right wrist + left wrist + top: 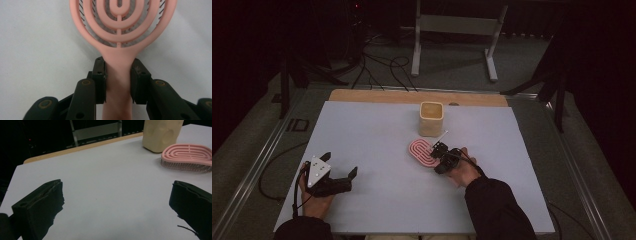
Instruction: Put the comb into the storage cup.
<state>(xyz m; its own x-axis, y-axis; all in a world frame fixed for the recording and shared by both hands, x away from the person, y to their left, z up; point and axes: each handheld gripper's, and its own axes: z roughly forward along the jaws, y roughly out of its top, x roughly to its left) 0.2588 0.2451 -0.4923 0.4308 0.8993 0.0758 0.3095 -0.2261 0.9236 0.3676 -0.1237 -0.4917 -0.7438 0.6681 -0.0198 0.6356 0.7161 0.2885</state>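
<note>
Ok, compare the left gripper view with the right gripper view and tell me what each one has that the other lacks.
Left gripper view alone: the left tool, its jaws wide apart over bare table, the beige cup beyond the brush, and the table's wooden far edge.

Right gripper view alone: the right tool, its jaws shut on the brush's handle, seen close from above.

Both: the pink hairbrush, bristles down on the white tabletop.
</note>
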